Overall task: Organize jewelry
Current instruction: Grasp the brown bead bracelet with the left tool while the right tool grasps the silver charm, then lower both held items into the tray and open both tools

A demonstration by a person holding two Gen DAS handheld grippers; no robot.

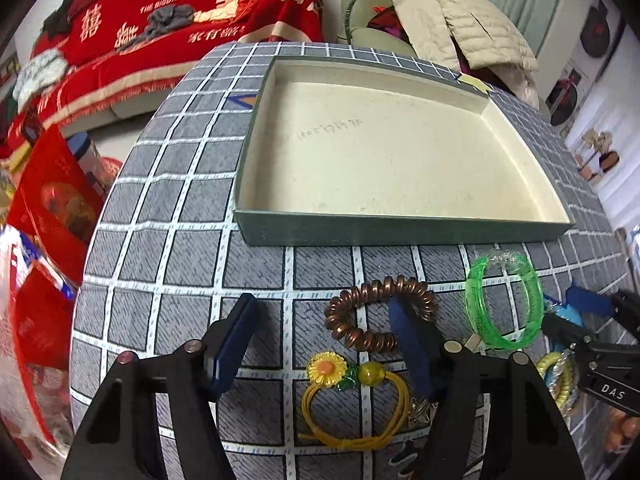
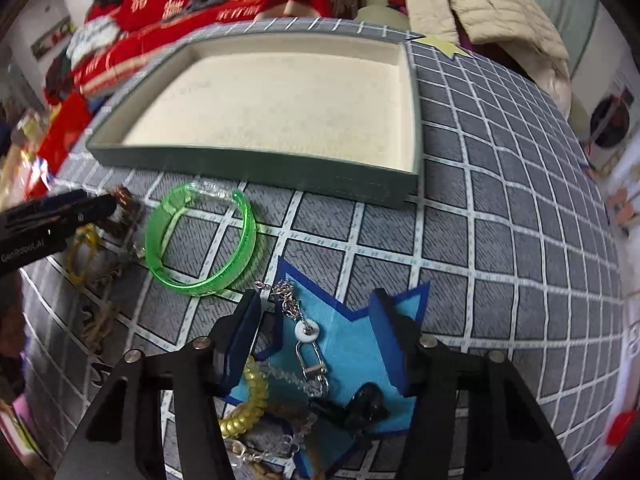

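On the left of the checked grey tablecloth [image 1: 168,208], my left gripper [image 1: 320,344] hangs angled down with its jaws parted; its right finger [image 1: 412,344] reaches into the brown coil bracelet [image 1: 376,314], the left one stands well clear on bare cloth, and I cannot see the pads pressing on anything. Just nearer me lies a yellow hair tie with a sunflower charm [image 1: 340,392]. Behind them sits the shallow green box [image 1: 400,232], cream inside, with nothing in it. Right of the coil, the clear green bangle [image 2: 200,240] lies flat, in front of the box and apart from it. Further right, my right gripper [image 2: 316,328] hovers over a blue star-shaped paper [image 2: 352,356], jaws about half open. Between them lie a silver chain with a white ring [image 2: 307,334] and clasp, untouched by either pad as far as I can tell. A yellow coil band [image 2: 248,404] rests beside its left finger.
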